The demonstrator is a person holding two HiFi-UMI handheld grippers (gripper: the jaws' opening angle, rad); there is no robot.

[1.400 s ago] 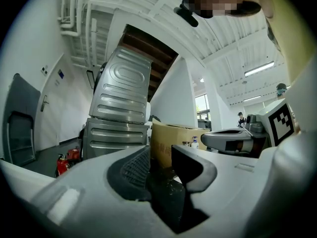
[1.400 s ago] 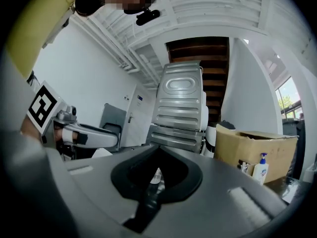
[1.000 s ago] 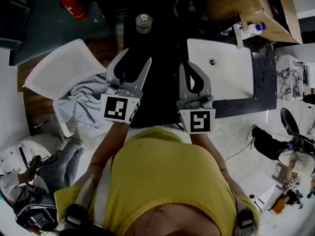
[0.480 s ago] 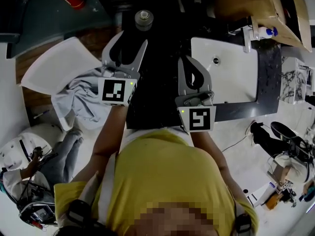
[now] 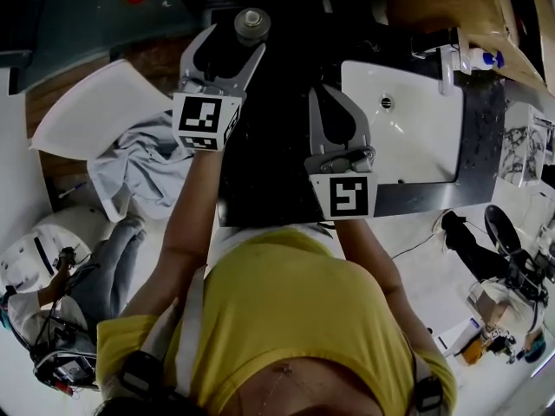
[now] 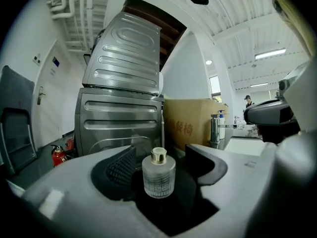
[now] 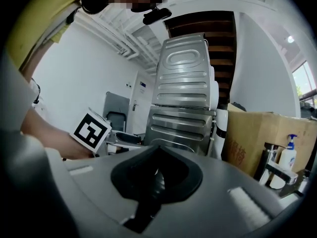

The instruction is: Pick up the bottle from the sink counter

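Observation:
A small frosted glass bottle with a gold cap stands upright on the black sink counter; it also shows at the counter's far end in the head view as bottle. My left gripper has reached it. The bottle sits between the two fingertips, with a gap on each side, and the jaws are opening. In the head view the left gripper points away from me, its tips beside the bottle. My right gripper hovers over the counter's middle, shut and empty; its closed tips show in the right gripper view.
A white basin with a faucet and a pump bottle lies to the right. A cardboard box stands behind it. A steel machine rises past the bottle. A white panel and grey cloth lie left.
My left gripper has moved forward until its tips stand either side of the bottle, and its jaws have spread wider. The right gripper has barely moved.

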